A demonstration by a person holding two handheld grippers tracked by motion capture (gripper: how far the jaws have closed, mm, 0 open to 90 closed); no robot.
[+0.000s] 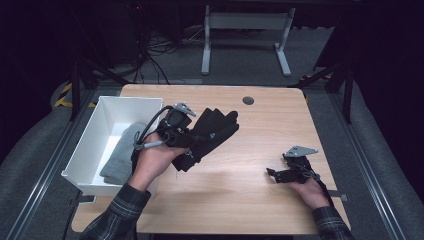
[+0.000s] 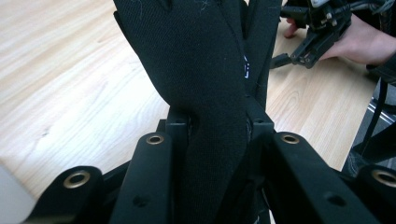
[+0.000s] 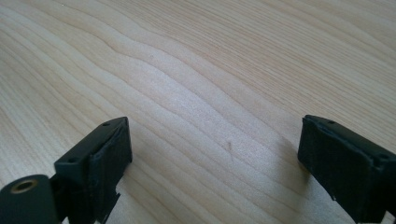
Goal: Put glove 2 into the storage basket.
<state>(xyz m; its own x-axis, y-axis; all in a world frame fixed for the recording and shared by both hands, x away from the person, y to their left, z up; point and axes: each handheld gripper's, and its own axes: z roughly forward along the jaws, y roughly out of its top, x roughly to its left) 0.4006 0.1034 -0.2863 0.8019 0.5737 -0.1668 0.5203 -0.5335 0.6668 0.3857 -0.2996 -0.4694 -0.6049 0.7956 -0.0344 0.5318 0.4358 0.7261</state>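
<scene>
A black glove (image 1: 212, 129) hangs from my left gripper (image 1: 192, 145), lifted above the table just right of the white bin. In the left gripper view the jaws are shut on the glove's cuff (image 2: 212, 154), and the glove's fingers (image 2: 196, 42) fan up and away. My right gripper (image 1: 274, 173) rests low over the wooden table near its right front part, held by a hand. In the right gripper view (image 3: 215, 154) its jaws stand wide open with bare wood between them.
A white bin (image 1: 95, 135) stands at the table's left edge with a grey folded cloth (image 1: 121, 152) inside. A round grommet (image 1: 248, 100) sits at the table's back. Bare wooden tabletop (image 1: 240, 165) lies between the two grippers.
</scene>
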